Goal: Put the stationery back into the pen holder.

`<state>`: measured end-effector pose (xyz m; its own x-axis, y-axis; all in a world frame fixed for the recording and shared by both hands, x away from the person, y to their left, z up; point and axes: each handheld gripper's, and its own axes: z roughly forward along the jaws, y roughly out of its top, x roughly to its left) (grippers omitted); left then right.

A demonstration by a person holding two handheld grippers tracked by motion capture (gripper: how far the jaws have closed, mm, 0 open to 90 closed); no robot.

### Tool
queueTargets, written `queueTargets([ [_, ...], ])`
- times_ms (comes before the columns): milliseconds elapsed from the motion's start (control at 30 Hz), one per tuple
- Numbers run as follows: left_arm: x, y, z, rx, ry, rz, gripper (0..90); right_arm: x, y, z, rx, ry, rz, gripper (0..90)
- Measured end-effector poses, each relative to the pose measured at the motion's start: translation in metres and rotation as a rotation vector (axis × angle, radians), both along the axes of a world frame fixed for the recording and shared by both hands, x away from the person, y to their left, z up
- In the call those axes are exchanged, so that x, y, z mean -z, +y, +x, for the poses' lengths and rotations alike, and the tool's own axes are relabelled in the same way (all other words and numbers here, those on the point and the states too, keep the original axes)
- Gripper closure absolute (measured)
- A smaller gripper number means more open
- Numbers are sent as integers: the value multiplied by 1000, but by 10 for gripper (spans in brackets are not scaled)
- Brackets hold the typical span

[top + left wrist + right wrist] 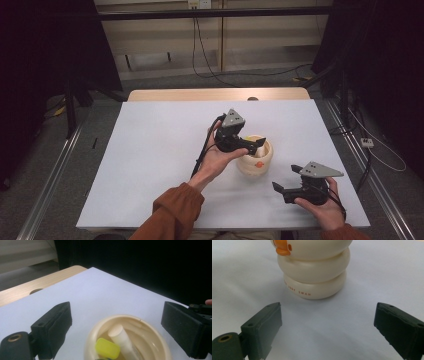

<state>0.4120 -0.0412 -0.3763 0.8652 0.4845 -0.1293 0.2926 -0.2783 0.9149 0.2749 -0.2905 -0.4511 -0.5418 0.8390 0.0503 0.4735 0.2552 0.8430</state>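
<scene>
A cream ribbed pot (pixel 255 161) with an orange beak-like knob (pixel 283 247) stands on the white table top (pixel 160 160), right of centre. Inside it I see a cream stick (pixel 120 336) leaning and a yellow piece (pixel 107 348). My left gripper (pixel 255 144) hovers just over the pot's mouth with its jaws wide apart and nothing between the pads; in the left gripper view (pixel 117 315) the pot rim (pixel 130 318) lies below the gap. My right gripper (pixel 285 178) is held near the front right, open and empty, facing the pot (pixel 314 272) from a short distance (pixel 327 315).
A wooden strip (pixel 200 94) borders the table's far edge. Dark curtains hang at both sides, and cables run over the floor behind the table. Black cables trail from both grippers.
</scene>
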Motion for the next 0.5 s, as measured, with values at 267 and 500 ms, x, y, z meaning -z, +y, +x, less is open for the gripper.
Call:
queueTargets([
  [267, -6, 13, 3, -16, 24, -14, 81, 1, -1, 1, 2, 7, 2, 81],
  [500, -10, 24, 1, -18, -1, 23, 73, 1, 0, 2, 3, 8, -1, 81],
])
